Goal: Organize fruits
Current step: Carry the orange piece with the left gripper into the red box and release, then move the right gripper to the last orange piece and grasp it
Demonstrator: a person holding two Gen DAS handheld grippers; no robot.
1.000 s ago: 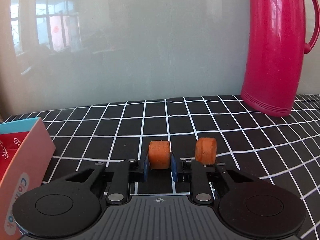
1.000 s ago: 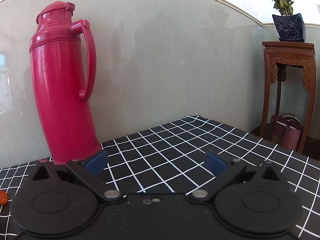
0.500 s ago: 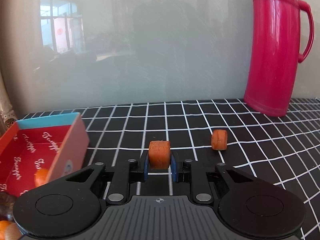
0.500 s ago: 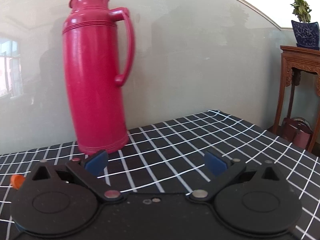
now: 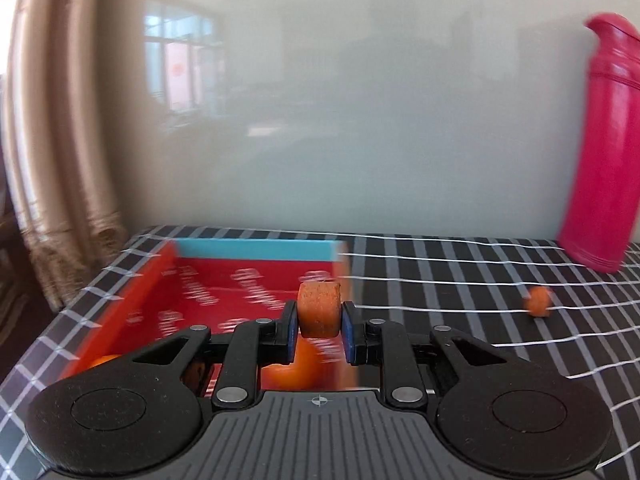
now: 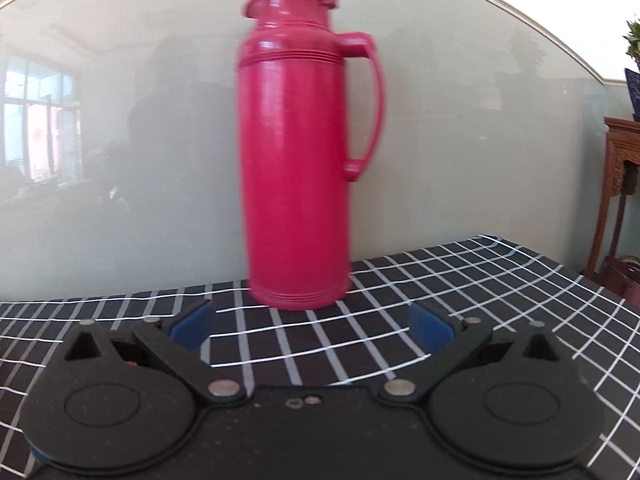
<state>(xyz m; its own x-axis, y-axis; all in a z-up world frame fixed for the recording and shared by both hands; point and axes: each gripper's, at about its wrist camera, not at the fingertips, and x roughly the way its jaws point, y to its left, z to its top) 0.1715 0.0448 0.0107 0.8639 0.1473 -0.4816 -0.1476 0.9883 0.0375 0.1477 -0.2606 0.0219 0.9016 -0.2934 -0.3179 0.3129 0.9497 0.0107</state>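
My left gripper [image 5: 319,318] is shut on an orange fruit chunk [image 5: 319,307] and holds it above the right edge of a red box with a blue far wall [image 5: 224,284]. An orange round fruit [image 5: 298,366] lies in the box under the fingers, and another shows at the box's left side [image 5: 105,359]. A second orange chunk [image 5: 538,301] lies on the checked cloth to the right. My right gripper [image 6: 312,326] is open and empty above the cloth, facing a red thermos [image 6: 298,152].
The red thermos also shows at the right in the left wrist view [image 5: 608,152]. A beige curtain [image 5: 60,140] hangs at the left past the table edge. A wooden stand [image 6: 620,200] is off the table's right side. A glossy wall backs the table.
My left gripper has carried the orange chunk to the left, from beside the second chunk to over the red box. My right gripper has swung left, so the thermos is now centred.
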